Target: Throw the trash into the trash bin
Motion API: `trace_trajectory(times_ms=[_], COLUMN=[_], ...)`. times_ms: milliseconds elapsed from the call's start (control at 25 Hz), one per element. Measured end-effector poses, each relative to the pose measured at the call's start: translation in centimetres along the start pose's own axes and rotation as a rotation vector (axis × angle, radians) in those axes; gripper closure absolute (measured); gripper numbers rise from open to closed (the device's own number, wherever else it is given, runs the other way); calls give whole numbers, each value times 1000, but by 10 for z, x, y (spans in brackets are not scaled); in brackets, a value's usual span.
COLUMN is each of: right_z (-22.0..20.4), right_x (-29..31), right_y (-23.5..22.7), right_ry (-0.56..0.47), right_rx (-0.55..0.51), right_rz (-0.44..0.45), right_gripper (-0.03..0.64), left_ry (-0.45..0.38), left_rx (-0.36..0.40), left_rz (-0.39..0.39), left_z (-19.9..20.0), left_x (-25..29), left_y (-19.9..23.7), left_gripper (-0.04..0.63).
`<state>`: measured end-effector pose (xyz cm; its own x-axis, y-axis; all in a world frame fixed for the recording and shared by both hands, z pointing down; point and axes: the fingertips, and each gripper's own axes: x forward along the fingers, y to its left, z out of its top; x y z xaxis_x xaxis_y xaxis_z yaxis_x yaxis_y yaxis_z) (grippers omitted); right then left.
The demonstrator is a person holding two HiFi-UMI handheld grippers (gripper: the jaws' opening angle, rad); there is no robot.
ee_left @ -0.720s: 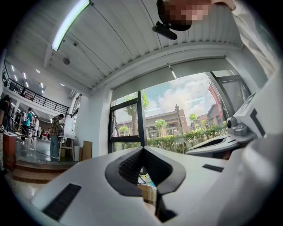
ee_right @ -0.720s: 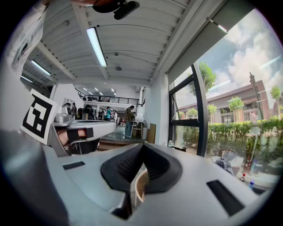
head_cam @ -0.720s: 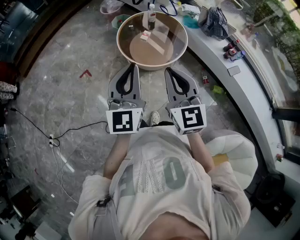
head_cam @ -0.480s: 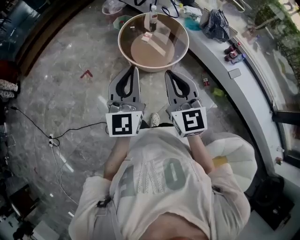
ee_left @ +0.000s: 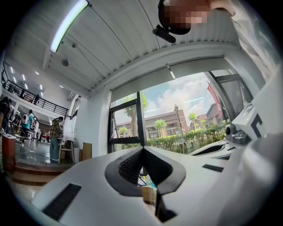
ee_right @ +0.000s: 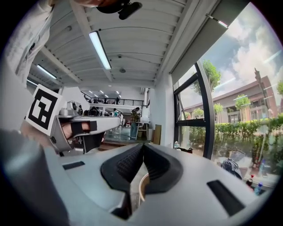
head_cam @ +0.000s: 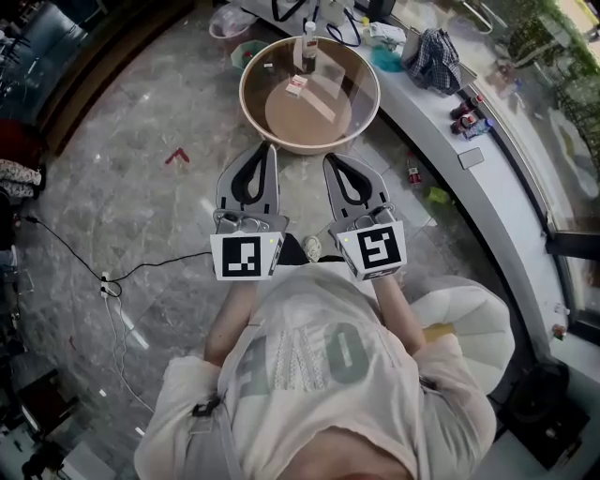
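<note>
A round glass table (head_cam: 361, 111) stands ahead of me. On it are a small bottle (head_cam: 308, 45), a little red-and-white carton (head_cam: 296, 86) and a pale flat strip (head_cam: 323, 101). My left gripper (head_cam: 271, 150) and right gripper (head_cam: 329, 161) are held level, side by side, their tips just short of the table's near rim. Both are shut with nothing between the pads. The left gripper (ee_left: 142, 150) and right gripper (ee_right: 143, 146) show their black pads meeting in their own views. A pink tub (head_cam: 228, 19) and a green one (head_cam: 246, 53) stand on the floor beyond the table.
A curved white counter (head_cam: 487, 178) runs along the right with a checked cloth (head_cam: 433, 49) and small items. A white padded chair (head_cam: 473, 314) stands by my right elbow. A black cable (head_cam: 112, 279) trails over the marble floor at left. Windows lie ahead.
The table and both grippers sit slightly lower in the head view. The grippers stay shut and side by side before the table's rim.
</note>
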<state>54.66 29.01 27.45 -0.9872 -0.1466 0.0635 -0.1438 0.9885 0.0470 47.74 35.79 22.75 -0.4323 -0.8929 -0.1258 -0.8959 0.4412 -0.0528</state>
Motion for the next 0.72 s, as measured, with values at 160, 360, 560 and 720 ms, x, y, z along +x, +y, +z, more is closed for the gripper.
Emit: trace_trajectory(times_ms=[160,360,560,720], right_z=[5,5,8,10], right_x=[8,28,66,113], right_y=[4,0,3,3], right_ry=[-20,2,-11,-1], right_rx=[1,-3,-15,-30], right_rz=[25,24,37,31], right_gripper=[603,603,603,603], left_ry=[28,27,21,13], left_rx=[16,14,-9,-8], left_rz=[23,56,80,62], left_z=[-8,-14,-24,-32], left_x=[-4,-1,19,47], left_y=[13,37,77,112], left_gripper=[584,584,584,584])
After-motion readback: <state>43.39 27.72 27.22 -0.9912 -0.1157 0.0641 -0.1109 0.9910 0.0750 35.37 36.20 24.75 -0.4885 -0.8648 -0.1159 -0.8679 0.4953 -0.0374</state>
